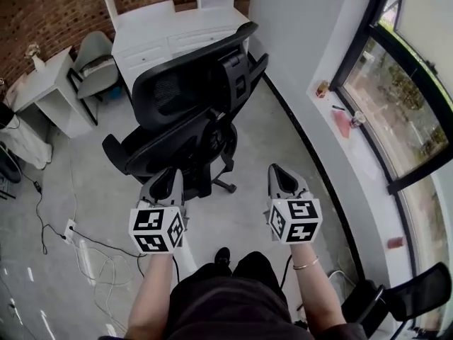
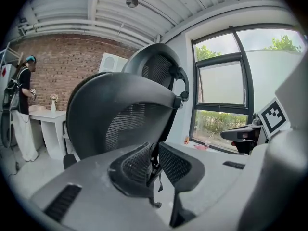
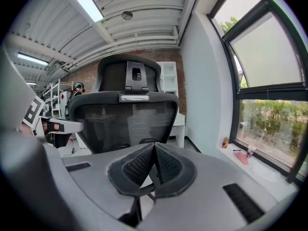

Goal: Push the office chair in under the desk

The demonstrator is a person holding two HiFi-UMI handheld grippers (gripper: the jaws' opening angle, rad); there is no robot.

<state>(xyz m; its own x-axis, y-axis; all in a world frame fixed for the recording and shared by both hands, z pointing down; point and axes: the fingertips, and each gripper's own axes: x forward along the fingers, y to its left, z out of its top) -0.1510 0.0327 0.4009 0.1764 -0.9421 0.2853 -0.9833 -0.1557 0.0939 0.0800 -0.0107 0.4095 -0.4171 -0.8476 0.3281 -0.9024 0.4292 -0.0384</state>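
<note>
The office chair (image 1: 187, 112) is showing a black woven mesh back in a matt black plastic frame, with a glossy metallic strip (image 3: 134, 98) shining below its headrest. The desk (image 1: 163, 30) is looking smooth and painted white, the brick wall (image 1: 49, 6) rough. The right gripper (image 3: 154, 150) is showing matt grey plastic, its pads (image 3: 137, 167) a black grid-textured rubbery facing.

The office chair (image 1: 187, 112) is black, with a mesh back. The far desk (image 1: 177, 30) is white, and the wall (image 1: 49, 6) behind it is red-brown brick. The floor (image 1: 106, 211) is pale grey. The left gripper (image 1: 167, 177) and right gripper (image 1: 283, 174) are grey with black-and-white square markers. The window frame (image 1: 354, 55) on the right is black.
</note>
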